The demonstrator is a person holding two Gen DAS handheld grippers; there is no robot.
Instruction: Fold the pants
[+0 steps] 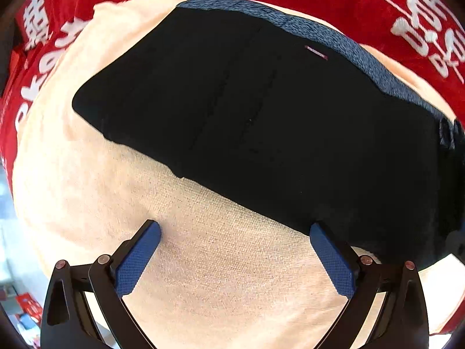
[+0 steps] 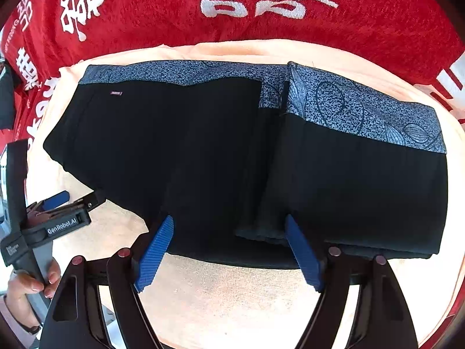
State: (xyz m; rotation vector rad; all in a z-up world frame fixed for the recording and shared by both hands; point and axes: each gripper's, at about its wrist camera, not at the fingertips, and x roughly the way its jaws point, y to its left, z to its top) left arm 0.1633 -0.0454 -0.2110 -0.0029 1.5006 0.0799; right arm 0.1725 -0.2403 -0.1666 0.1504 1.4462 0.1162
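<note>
Your black pants point(image 2: 221, 151) lie folded on the peach cloth point(image 2: 232, 296), long side running left-right across the frame, with your right gripper point(image 2: 229, 250) spread wide over their near edge and your left gripper point(image 1: 235, 250) spread beside it.

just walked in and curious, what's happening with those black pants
A person is folding black pants with a handheld gripper in each hand. The pants lie folded over on a peach cloth spread on a red blanket, their blue patterned waistband along the far edge. The right gripper hangs over the near edge of the pants, jaws open, gripping nothing. The left gripper is open too, over the cloth beside the pants.
</note>
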